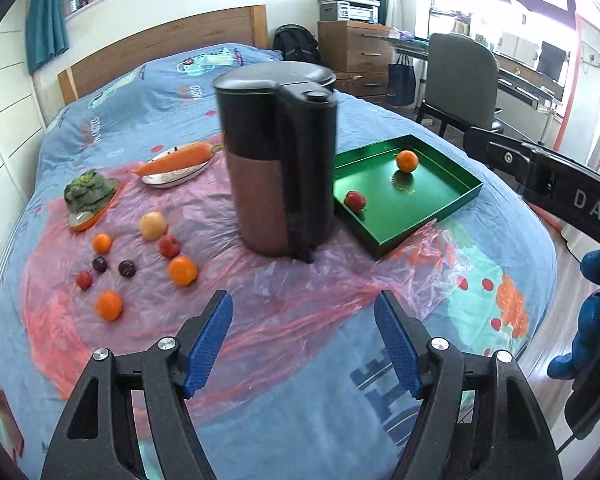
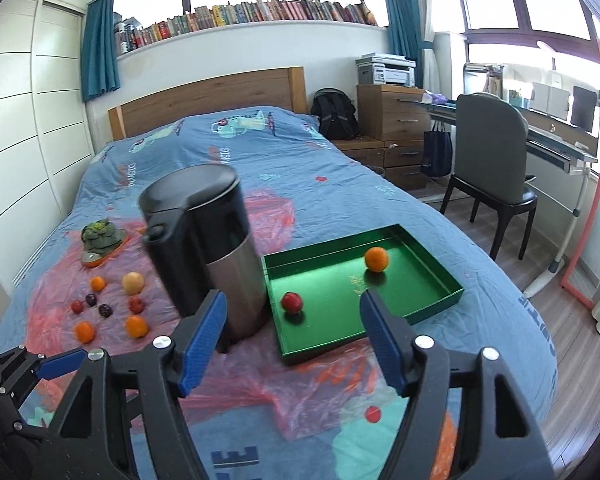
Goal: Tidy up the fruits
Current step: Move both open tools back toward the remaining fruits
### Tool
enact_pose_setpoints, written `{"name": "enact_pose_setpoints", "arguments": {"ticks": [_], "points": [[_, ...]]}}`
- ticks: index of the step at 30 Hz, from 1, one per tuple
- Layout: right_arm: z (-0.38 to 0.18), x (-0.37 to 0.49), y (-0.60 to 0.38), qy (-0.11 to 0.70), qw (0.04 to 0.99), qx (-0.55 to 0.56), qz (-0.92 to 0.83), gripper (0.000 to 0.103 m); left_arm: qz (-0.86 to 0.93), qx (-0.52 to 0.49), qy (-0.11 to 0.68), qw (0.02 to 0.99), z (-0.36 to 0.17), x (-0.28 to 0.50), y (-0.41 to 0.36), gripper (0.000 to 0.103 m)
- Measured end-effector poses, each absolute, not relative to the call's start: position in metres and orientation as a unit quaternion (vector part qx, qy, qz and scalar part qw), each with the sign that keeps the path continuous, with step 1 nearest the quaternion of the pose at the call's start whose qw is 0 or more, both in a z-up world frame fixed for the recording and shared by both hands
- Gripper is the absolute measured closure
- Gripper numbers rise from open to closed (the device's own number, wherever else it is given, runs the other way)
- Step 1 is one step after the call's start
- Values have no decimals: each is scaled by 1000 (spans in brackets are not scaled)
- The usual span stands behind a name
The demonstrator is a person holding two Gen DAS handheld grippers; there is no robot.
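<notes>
A green tray (image 1: pixel 452 208) (image 2: pixel 440 304) lies on the bed, holding an orange (image 1: pixel 407 161) (image 2: pixel 376 259) and a red apple (image 1: pixel 355 200) (image 2: pixel 292 303). Left of a tall kettle, loose fruit lies on pink plastic: several oranges (image 1: pixel 183 270) (image 2: pixel 136 326), a yellow apple (image 1: pixel 153 225) (image 2: pixel 133 282), a red apple (image 1: pixel 169 246), dark plums (image 1: pixel 127 268). My left gripper (image 1: pixel 303 344) hangs open over the sheet's near edge, nothing between its blue pads. My right gripper (image 2: pixel 293 340) is open and empty, in front of the tray and kettle.
The black and brown kettle (image 1: pixel 280 160) (image 2: pixel 208 256) stands between the loose fruit and the tray. A carrot on a plate (image 1: pixel 176 162) and a green vegetable on an orange plate (image 1: pixel 89 196) lie at the back left. A chair (image 2: pixel 492 168) and desk stand right of the bed.
</notes>
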State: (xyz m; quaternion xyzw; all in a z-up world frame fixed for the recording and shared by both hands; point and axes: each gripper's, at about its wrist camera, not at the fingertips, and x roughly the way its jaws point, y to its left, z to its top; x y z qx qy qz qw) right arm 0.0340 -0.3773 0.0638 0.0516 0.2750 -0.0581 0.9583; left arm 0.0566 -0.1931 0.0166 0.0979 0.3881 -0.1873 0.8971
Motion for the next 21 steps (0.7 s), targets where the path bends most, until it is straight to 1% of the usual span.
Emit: {"name": "enact_pose_setpoints", "arguments": {"ticks": [11, 14, 15, 21], "points": [[48, 4, -264, 310, 950, 46, 2, 1, -133, 59, 381, 913, 13, 17, -75, 35], [40, 3, -233, 326, 944, 36, 27, 1, -108, 68, 375, 918, 10, 9, -53, 35], [37, 3, -223, 331, 942, 33, 39, 0, -99, 65, 374, 920, 8, 7, -44, 35], [21, 16, -165, 346, 934, -7, 86, 0, -45, 28, 398, 916, -17, 21, 6, 35]]}}
